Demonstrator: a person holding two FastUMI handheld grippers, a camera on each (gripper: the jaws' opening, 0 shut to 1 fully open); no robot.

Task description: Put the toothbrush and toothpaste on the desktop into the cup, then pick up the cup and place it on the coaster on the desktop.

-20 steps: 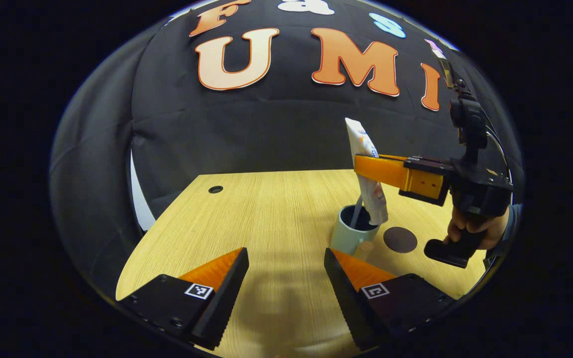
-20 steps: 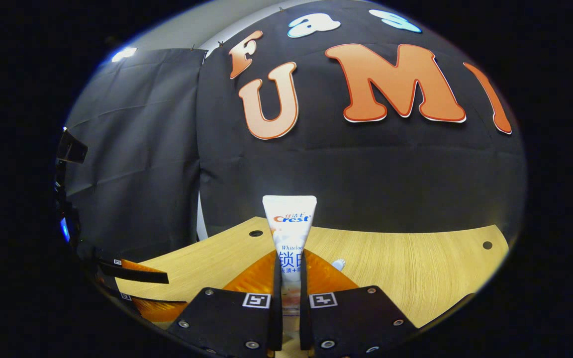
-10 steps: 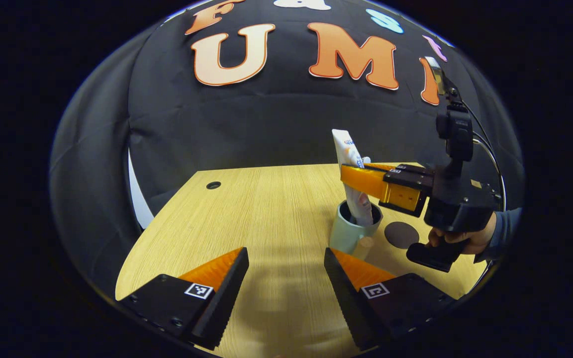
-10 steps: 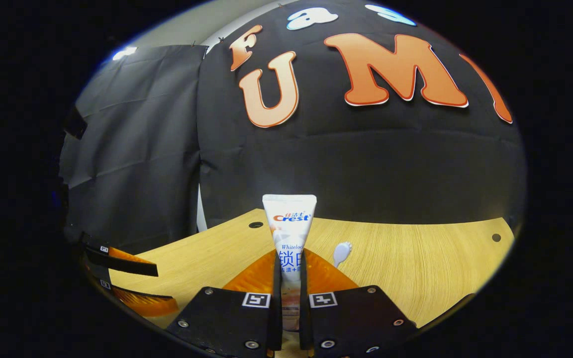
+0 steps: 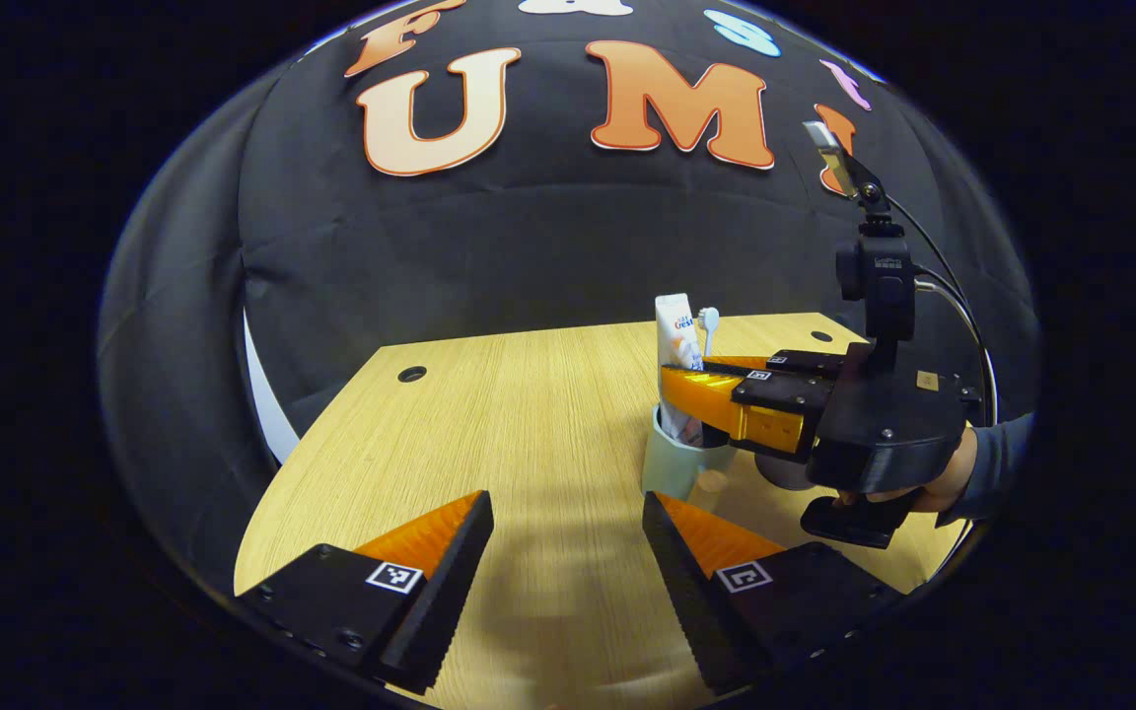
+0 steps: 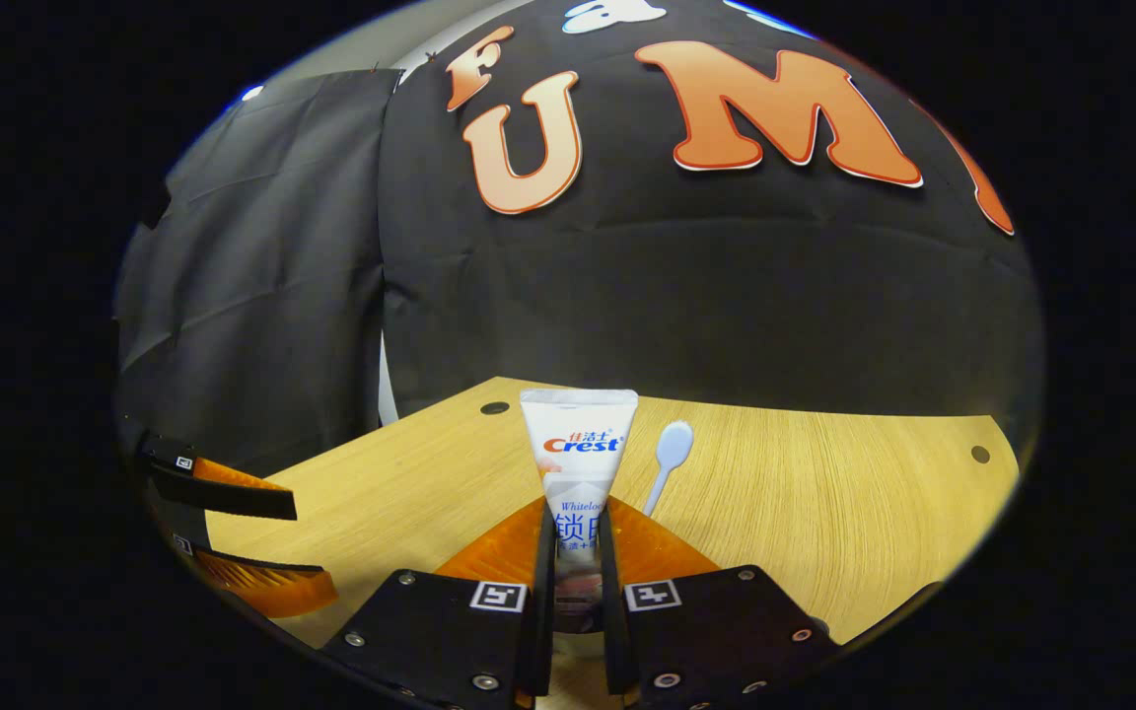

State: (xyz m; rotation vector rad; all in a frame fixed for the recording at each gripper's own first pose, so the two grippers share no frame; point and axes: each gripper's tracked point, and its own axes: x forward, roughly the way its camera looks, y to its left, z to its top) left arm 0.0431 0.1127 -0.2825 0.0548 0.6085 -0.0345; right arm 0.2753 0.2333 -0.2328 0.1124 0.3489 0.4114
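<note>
Jaws, right: the right gripper (image 6: 576, 631) is clamped on the tube (image 6: 578, 463), both jaws pressing its flat sides low down; the crimped end stands up past the tips.
Jaws, left: the left gripper (image 5: 568, 572) has its jaws wide apart and empty, low over the counter (image 5: 529, 414), with the cup (image 5: 672, 463) ahead and just right of its right jaw.
Tube: lower end inside the cup, directly below the right jaws.
Brush: the brush (image 6: 669, 459) stands in the cup, head up, just right of the tube.
Handling, tube: likely light and soft; a hard squeeze would dent it, so a low grip looks sensible.
Handling, cup: probably light, stiff and smooth; judged best gripped across the wall, as tall contents may tip it.
Hidden: in the left gripper view, the right gripper (image 5: 696, 380) covers the cup's rim and most of the coaster; whether the tube touches bottom cannot be told.
</note>
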